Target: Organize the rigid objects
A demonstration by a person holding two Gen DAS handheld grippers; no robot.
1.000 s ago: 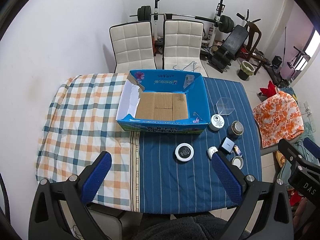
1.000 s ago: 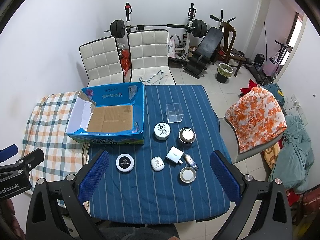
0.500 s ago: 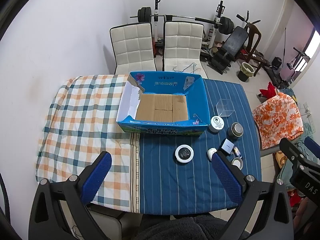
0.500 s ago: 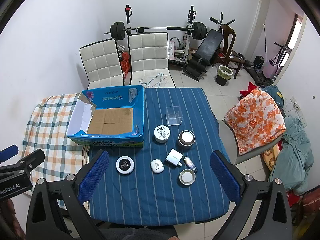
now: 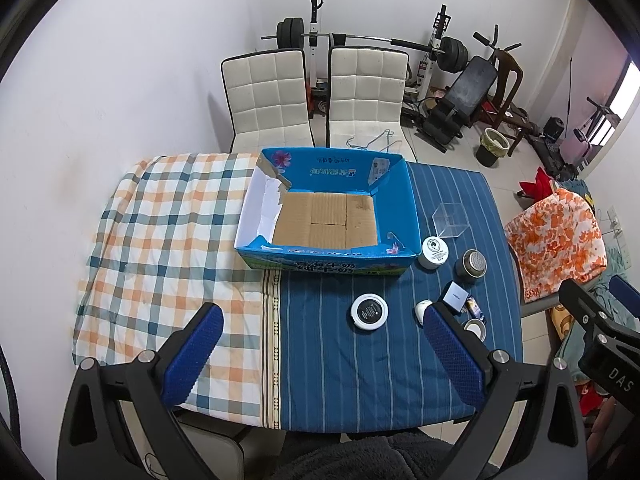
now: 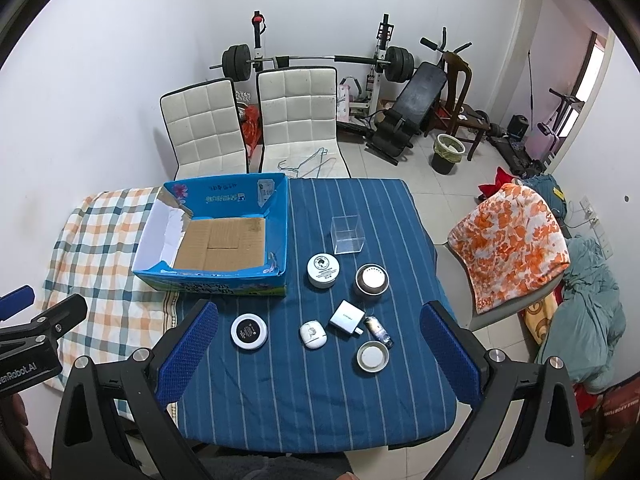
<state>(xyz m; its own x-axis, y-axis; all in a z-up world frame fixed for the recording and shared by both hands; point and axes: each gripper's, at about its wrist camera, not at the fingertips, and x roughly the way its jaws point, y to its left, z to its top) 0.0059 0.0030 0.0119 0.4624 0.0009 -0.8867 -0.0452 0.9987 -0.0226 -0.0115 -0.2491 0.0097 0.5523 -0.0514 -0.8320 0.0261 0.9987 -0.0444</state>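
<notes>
Both grippers' jaws wide and empty, right view shows whole tin (image 6: 373, 356), left view half hides it (image 5: 475, 327)

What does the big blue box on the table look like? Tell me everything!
The big blue cardboard box is open on top and empty, showing a brown corrugated floor. Its outside is glossy blue with printed writing and pink flowers; one inner wall is white, and a corner flap looks torn. It sits flat where the checked cloth meets the blue striped cloth. Nothing else touches it; a white round jar stands nearby.
</notes>
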